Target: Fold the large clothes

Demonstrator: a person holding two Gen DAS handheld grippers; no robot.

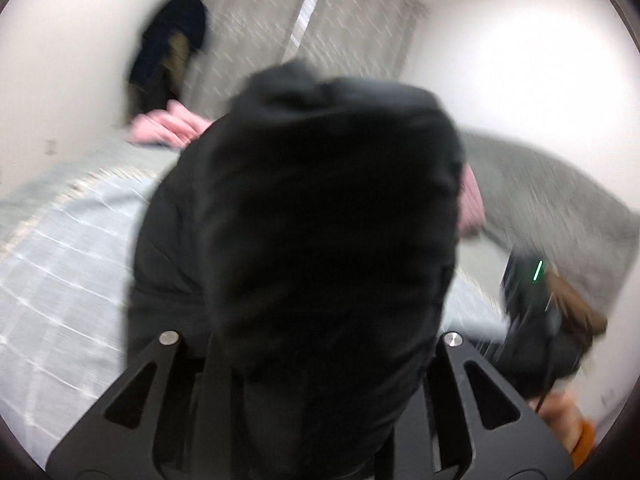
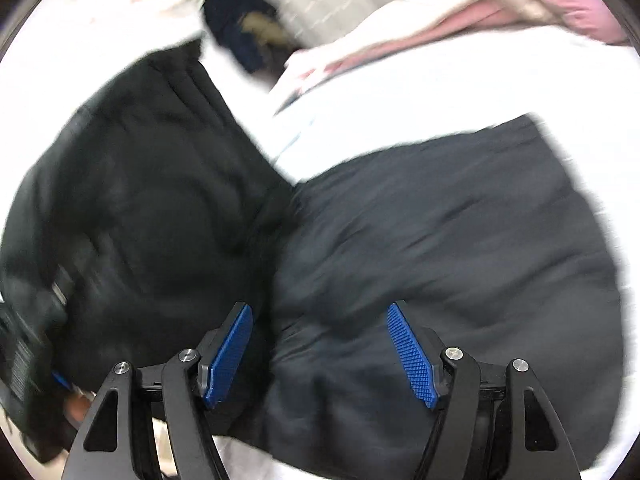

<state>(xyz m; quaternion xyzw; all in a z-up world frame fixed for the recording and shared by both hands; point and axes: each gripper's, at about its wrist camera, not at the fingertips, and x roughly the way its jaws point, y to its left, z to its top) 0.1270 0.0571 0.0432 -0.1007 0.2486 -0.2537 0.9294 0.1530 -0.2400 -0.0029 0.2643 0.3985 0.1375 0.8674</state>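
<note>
A large black padded jacket (image 2: 440,232) lies on the bed. In the left wrist view a lifted part of the jacket (image 1: 312,240) bulges over my left gripper (image 1: 316,360) and hides its fingers; the gripper is shut on the fabric. In the right wrist view my right gripper (image 2: 320,352) is open, blue pads (image 2: 412,356) spread, just above the jacket's dark body. The raised part of the jacket (image 2: 140,208) hangs at the left, with my left gripper's body (image 2: 28,344) beside it. My right gripper's body (image 1: 536,312) shows at the right of the left wrist view.
The bed has a light blue checked cover (image 1: 60,272) and a grey blanket (image 1: 560,208). Pink and white bedding (image 2: 480,20) lies at the far side. Dark clothes (image 1: 168,52) hang on the wall by grey curtains (image 1: 340,32).
</note>
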